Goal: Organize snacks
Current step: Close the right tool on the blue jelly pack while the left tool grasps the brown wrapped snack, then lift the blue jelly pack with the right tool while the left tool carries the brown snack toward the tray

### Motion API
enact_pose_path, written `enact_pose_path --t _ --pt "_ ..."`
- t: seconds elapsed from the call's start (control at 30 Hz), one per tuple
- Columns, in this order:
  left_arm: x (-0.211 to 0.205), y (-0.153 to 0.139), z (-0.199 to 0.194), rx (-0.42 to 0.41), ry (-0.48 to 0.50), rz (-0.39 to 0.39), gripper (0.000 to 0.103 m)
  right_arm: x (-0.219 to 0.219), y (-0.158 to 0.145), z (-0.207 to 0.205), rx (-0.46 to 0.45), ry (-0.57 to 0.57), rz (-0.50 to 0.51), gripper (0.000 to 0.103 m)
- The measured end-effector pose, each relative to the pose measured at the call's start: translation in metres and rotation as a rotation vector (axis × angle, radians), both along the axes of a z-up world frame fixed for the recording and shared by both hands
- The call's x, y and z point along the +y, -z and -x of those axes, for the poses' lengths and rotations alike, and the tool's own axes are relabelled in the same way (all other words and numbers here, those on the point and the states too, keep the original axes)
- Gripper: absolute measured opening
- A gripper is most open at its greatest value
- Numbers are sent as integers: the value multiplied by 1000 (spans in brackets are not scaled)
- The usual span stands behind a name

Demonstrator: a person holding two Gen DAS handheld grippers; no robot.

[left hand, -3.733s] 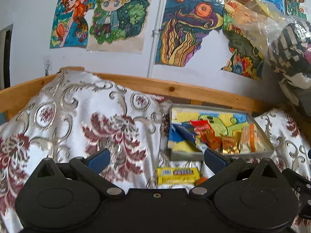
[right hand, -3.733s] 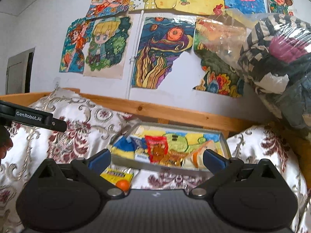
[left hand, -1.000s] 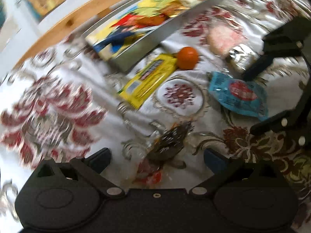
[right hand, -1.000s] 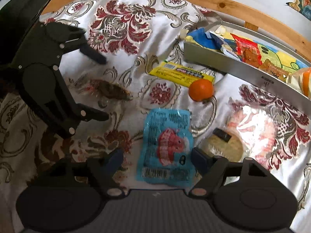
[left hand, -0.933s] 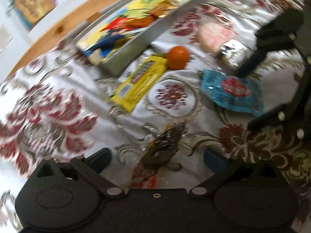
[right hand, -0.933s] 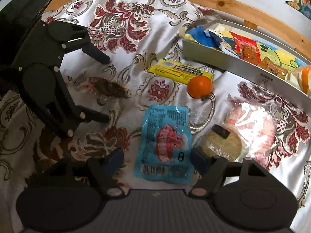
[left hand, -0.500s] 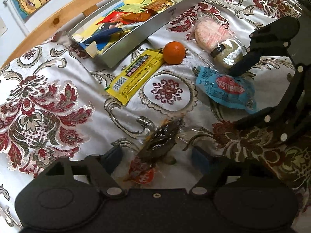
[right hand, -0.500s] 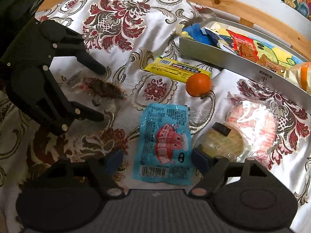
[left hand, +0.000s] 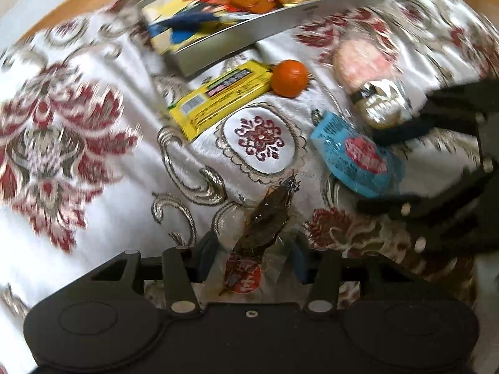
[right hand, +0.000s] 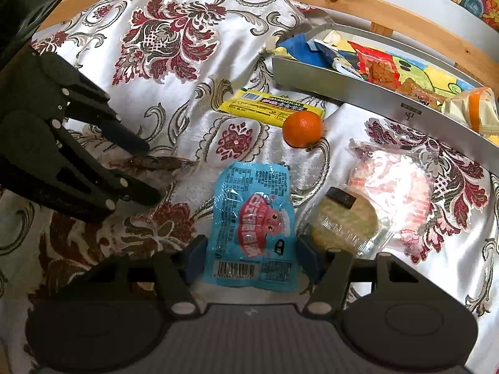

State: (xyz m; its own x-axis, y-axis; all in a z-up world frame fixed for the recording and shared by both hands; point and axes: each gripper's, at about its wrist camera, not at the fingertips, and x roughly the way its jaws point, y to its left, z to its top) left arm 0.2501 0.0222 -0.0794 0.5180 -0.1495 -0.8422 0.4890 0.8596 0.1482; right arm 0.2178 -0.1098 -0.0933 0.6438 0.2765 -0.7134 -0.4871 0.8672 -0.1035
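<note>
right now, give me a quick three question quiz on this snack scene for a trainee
1. True or false: the orange lies inside the tray.
2. Which packet sits between the fingers of the right gripper?
A. the yellow bar
B. the blue packet
C. the brown snack
3. Fill in: the left gripper has its fingers on either side of the ____ snack.

Key
1. False: it rests on the cloth by the yellow bar, outside the tray.
2. B, with the jaws open on both sides of it.
3. Brown: the jaws frame it but look open.
</note>
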Motion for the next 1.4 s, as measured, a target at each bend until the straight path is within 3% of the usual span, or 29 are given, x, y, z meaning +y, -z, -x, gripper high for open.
enact_pose_path --t 0.2,0.33,0.43,0.63,0.7,0.8,1.03,1.4 --pt "11 -6 -3 87 -186 173 49 1 -1 8 -20 -19 18 61" --pt "13 -5 2 110 -278 244 49 6 -3 14 -44 -38 48 58" --pt "11 -3 7 113 -322 271 48 3 -2 13 -43 -37 36 61" --pt "15 -2 2 113 -364 318 48 -13 5 -1 6 17 -59 76" --pt "17 -1 1 115 -376 337 48 -18 9 -7 33 39 -110 76" --pt "18 -2 1 116 -383 351 47 -17 8 -6 27 35 -118 67" --pt "14 -7 7 121 -323 399 42 -1 3 9 -47 1 -13 61" --pt "16 -15 10 41 -311 419 39 20 7 27 -209 -60 187 62"
